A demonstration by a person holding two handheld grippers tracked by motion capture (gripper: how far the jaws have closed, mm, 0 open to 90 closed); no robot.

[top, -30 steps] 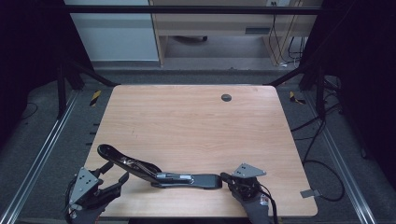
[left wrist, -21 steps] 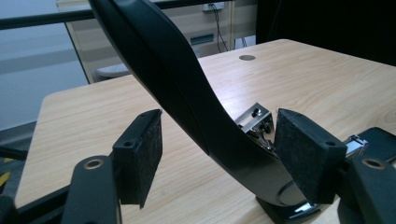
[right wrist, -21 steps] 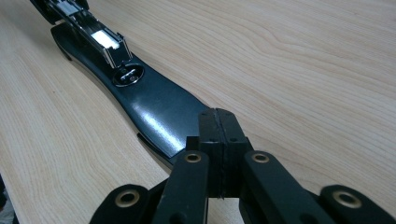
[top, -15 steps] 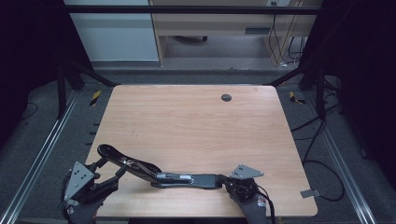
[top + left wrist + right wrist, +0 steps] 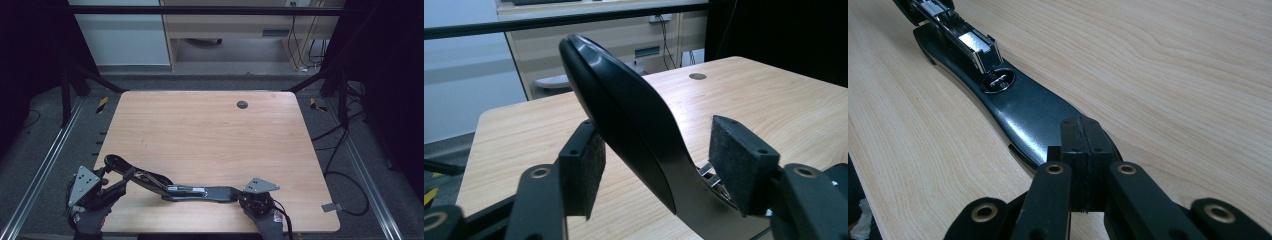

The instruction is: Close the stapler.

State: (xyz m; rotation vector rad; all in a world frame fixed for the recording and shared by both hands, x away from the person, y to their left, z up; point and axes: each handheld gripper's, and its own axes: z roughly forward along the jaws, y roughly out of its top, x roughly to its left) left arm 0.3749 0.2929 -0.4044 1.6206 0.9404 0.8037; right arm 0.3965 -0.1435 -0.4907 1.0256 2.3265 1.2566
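As the high view shows it, a black stapler (image 5: 170,186) lies opened out flat near the front edge of the wooden table (image 5: 210,135), its base stretching toward your right hand and its top arm angled toward your left.

Your right gripper (image 5: 1082,150) sits at the base end. Its two pads are pressed flat together, with no gap between them. They rest on or just above the tip of the base; whether they pinch the edge cannot be told, since nothing shows between the pads.

Your left gripper (image 5: 664,160) stands wide open around the stapler's top arm. In the left gripper view the arm rises tilted between the felt pads (image 5: 739,165). The left-hand pad is near the arm, the right-hand pad close beside its lower part; contact on either side cannot be confirmed.

A small dark round grommet (image 5: 242,104) sits in the table near the far edge, well apart from the stapler.
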